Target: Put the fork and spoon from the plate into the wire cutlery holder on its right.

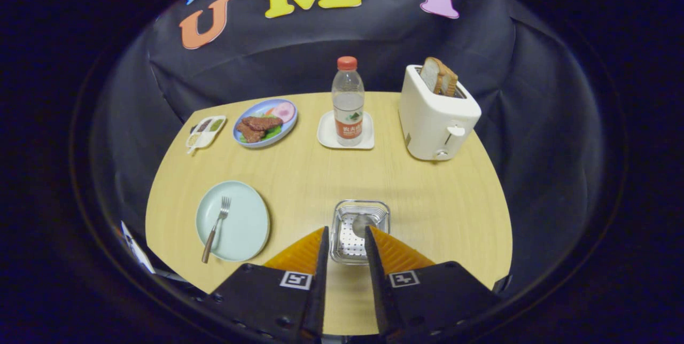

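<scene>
Jaws parted above wire cutlery holder [359, 231]; spoon [361, 223] inside, just ahead.

toaster [435, 117] holding bread [439, 76], bottle [348, 101] on coaster [327, 135], food plate [291, 117], sauce dish [206, 132].

Gripper [346, 232]: 2 black blocks w/ square b/w markers, ribbed fingers, screws.

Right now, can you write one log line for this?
spoon: in cutlery holder | fork: on plate | gripper: fingers open over holder
</scene>
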The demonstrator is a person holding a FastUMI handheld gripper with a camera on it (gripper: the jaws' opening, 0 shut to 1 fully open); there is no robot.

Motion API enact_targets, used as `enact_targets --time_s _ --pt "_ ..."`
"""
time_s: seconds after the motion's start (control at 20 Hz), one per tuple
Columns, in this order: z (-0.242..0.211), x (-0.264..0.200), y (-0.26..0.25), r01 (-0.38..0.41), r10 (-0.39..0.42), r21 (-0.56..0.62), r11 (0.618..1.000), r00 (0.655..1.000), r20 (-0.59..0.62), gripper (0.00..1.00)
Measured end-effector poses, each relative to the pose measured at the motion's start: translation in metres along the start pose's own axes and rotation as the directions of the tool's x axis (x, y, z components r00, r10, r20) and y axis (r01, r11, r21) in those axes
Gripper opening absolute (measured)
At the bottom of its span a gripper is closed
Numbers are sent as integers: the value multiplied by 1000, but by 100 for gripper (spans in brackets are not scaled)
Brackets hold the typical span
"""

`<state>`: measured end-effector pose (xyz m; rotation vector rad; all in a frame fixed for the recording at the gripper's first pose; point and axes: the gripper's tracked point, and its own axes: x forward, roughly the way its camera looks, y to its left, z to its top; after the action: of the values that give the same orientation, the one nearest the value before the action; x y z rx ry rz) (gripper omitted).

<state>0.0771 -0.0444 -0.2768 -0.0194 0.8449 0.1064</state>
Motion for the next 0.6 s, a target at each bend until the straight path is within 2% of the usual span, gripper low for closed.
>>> enact_targets --time_s 0.15,0.25,0.45,0.6 --pt "-2 -1 28 -21 21 -28 999 1000 16 77" --pt "-2 2 44 -12 13 -33 999 1000 19 89" --pt "-8 17 86 -34 34 -16 999 999 -5 95" --pt "-15 32 118 -48 48 -7 999 999 -25 95"
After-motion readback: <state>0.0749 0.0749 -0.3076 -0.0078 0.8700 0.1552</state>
